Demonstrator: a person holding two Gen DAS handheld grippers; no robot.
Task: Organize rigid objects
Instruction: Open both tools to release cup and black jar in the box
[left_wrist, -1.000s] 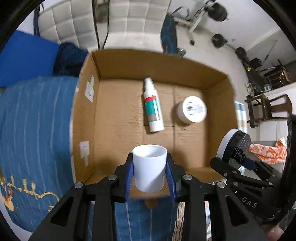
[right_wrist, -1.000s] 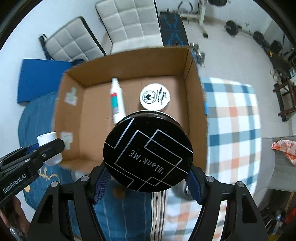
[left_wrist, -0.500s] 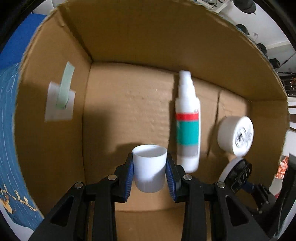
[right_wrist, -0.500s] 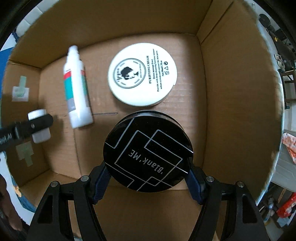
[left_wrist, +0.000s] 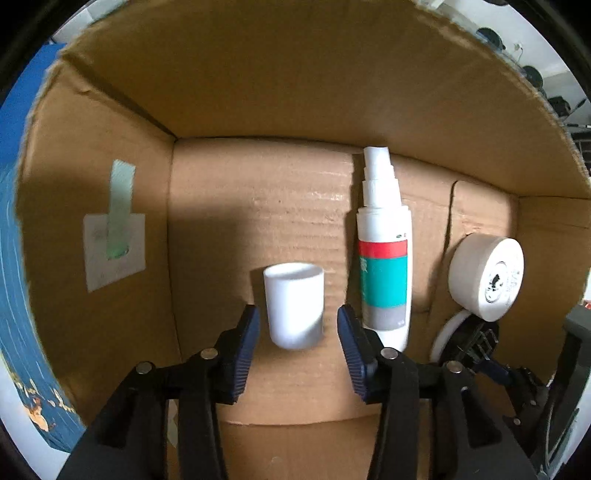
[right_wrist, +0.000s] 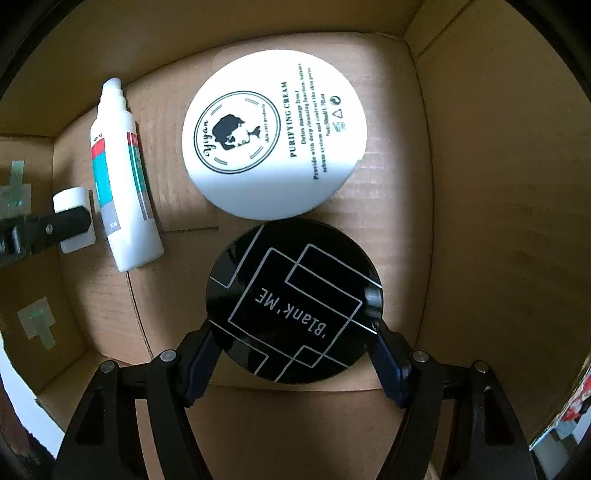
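Both grippers are inside a cardboard box (left_wrist: 258, 92). My left gripper (left_wrist: 298, 330) is open, its jaws standing clear on either side of a small white cup (left_wrist: 294, 304) that rests on the box floor beside the left wall. My right gripper (right_wrist: 295, 363) is open around a black round compact marked "Blank'ME" (right_wrist: 295, 299), which lies flat on the box floor (right_wrist: 399, 229); the pads stand slightly off its rim. The cup also shows in the right wrist view (right_wrist: 74, 218), partly behind the left gripper's finger (right_wrist: 55, 229).
A white spray bottle with a red and teal label (left_wrist: 384, 258) (right_wrist: 120, 177) lies on the floor between cup and compact. A white cream jar (left_wrist: 487, 273) (right_wrist: 275, 134) sits just beyond the compact. Taped labels (left_wrist: 114, 243) mark the left wall. Box walls close in all around.
Both grippers went down into the box and opened. The cup has left the left jaws and the compact now lies on the floor between widened right jaws.
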